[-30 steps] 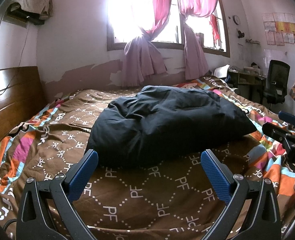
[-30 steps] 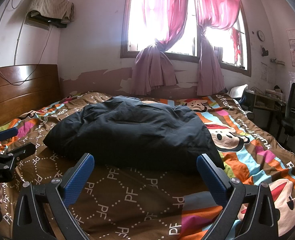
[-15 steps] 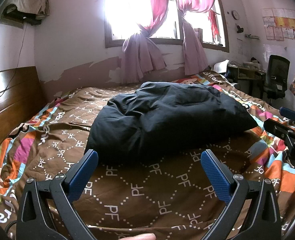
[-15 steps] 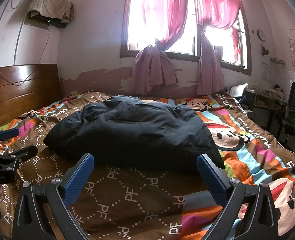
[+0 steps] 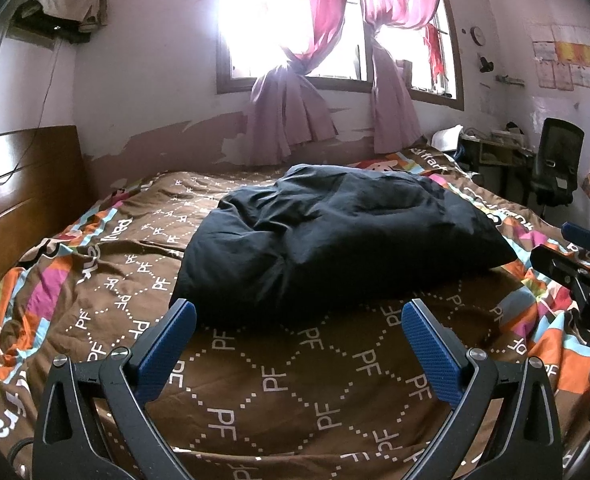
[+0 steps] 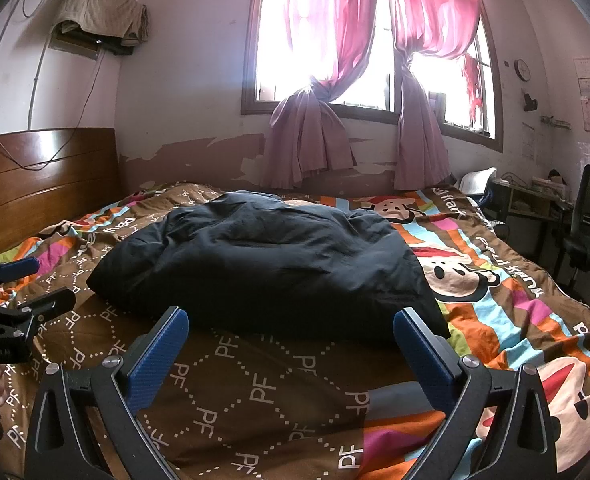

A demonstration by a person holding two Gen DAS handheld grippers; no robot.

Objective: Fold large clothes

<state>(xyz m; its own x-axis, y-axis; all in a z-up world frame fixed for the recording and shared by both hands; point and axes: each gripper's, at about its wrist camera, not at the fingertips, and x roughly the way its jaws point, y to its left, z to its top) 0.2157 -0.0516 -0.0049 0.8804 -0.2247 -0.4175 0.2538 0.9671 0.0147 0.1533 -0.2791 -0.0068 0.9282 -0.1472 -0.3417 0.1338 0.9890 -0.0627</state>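
Lying puffy and soft on the bed [image 5: 255, 392], the black garment [image 5: 335, 248] is best pinched at its near corners by both grippers' wide-open fingers [image 5: 167, 344].

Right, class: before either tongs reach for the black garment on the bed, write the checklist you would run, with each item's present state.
1. Left tongs open: ok.
2. Right tongs open: ok.
3. Both tongs empty, not touching cloth: ok.
4. Black garment lies on the bedspread, in front of both tongs: ok.
5. Garment spread flat for folding: not ok, it sits in a puffy heap.
6. Sleeves, collar or hem located: cannot tell.
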